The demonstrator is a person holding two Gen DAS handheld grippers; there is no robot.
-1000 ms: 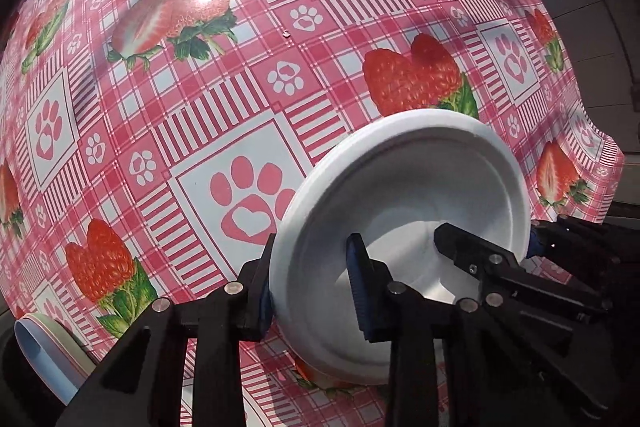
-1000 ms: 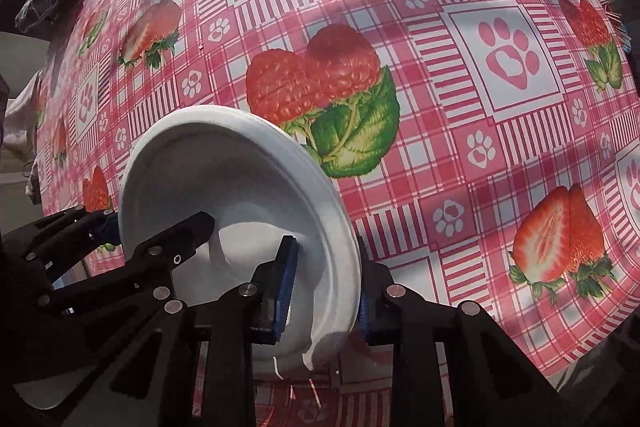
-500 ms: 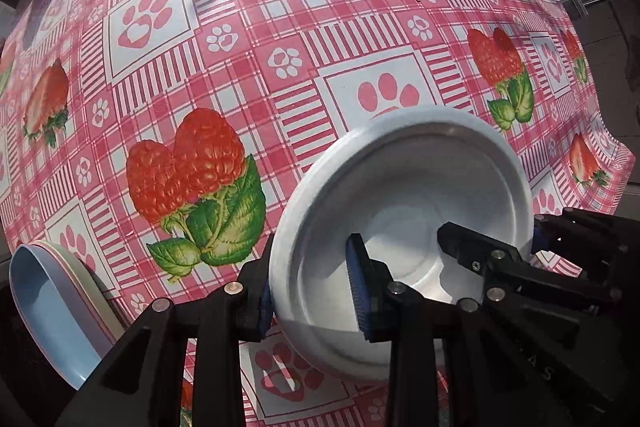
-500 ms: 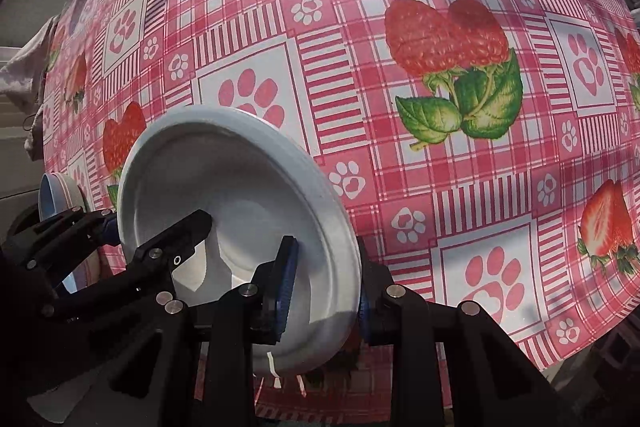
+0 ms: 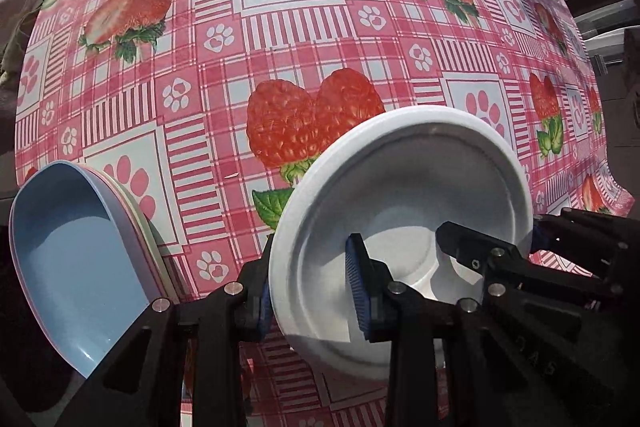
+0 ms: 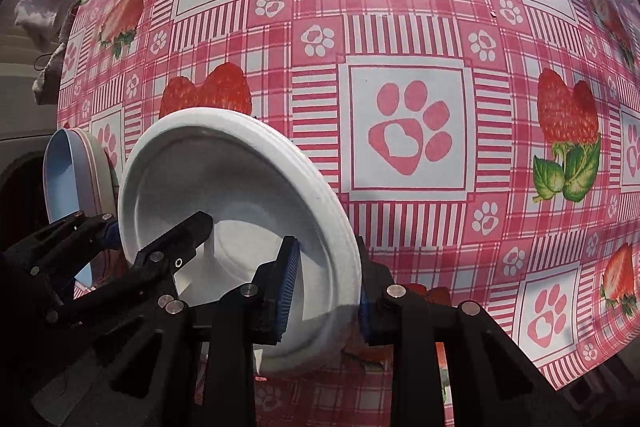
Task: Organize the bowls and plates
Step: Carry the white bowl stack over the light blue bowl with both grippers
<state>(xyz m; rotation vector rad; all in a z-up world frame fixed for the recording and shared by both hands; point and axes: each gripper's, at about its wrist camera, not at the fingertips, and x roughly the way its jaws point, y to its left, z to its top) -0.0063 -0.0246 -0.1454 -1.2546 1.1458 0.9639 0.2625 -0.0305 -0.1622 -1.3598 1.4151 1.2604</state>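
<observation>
A round white foam plate (image 5: pixel 404 227) was held clear above the pink checked tablecloth printed with strawberries and paw marks (image 5: pixel 280 67), carried between both tools. The left gripper (image 5: pixel 312 291) was nearly closed, its blue pads pinching the plate's rim on one side; the right gripper (image 6: pixel 324 287) was likewise nearly closed on the opposite rim. The plate appeared roughly level, face up, though the fisheye view made its tilt hard to judge.

Beside the plate, on the left gripper's side and nearer that hand, stood a stack of shallow dishes with a pale blue plastic one on top (image 5: pixel 76 267), apart from the plate and close to the table edge. In my judgement the coming move turns on that sideways offset: the plate must travel toward the stack.

The stack was cut off by the frame edge; the count beneath the blue dish could not be told. A crumpled grey cloth (image 6: pixel 44 15) lay beyond the cloth's far corner.
</observation>
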